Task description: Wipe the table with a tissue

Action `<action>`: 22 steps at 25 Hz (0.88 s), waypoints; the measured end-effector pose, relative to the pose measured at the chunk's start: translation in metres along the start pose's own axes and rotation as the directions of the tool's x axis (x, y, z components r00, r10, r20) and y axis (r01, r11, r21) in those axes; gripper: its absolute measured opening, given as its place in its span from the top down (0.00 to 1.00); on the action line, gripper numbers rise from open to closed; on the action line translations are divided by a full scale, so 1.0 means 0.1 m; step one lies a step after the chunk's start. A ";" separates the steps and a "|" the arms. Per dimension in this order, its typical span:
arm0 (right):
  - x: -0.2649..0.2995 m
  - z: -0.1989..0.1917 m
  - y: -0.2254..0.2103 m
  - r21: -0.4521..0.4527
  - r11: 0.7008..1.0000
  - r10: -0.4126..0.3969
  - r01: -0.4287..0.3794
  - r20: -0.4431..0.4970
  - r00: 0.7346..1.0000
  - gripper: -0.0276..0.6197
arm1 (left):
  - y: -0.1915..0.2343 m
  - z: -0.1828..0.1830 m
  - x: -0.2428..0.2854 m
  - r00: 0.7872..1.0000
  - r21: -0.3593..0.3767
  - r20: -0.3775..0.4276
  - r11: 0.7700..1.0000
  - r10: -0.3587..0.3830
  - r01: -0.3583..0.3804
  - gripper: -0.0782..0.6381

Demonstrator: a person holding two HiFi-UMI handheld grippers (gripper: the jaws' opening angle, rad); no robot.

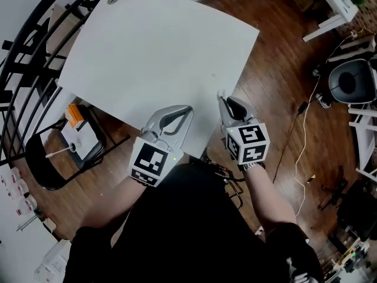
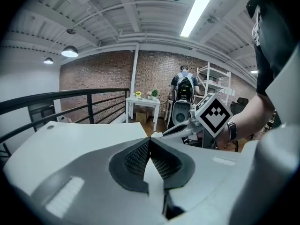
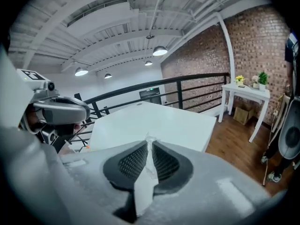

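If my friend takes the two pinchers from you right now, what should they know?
Left gripper: shut, empty, at the table's near edge.
Right gripper: shut on a small tissue, also at that near edge.
Done: the tissue is picked up.
Left: probably the whole wipe; press the tissue down and sweep it across the white top.

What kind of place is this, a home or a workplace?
Likely a loft-style studio or workshop, perhaps on an upper level: a brick wall, a black railing beside the white table, and a wood floor.
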State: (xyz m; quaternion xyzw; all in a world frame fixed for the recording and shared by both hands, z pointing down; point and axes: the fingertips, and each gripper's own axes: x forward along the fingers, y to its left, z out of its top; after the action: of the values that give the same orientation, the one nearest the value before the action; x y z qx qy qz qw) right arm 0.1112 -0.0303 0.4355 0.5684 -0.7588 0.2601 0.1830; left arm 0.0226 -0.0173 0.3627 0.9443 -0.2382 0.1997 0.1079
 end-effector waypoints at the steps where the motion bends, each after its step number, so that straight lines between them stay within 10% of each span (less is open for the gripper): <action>1: 0.07 -0.05 -0.03 0.000 1.000 0.014 -0.014 -0.016 1.000 0.93 | 0.00 -0.01 0.05 1.000 -0.007 -0.007 1.000 0.011 -0.011 0.87; 22: 1.05 -0.62 -0.46 0.021 0.997 0.080 -0.077 -0.304 0.949 0.93 | 0.16 -0.21 0.48 0.991 -0.090 -0.088 0.990 0.101 -0.109 0.87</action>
State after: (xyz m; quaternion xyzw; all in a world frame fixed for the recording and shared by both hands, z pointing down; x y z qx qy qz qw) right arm 0.1243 -0.0833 0.5538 0.4918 -0.7424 0.3550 0.2846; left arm 0.0463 -0.0445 0.4033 0.9151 -0.2919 0.2329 0.1518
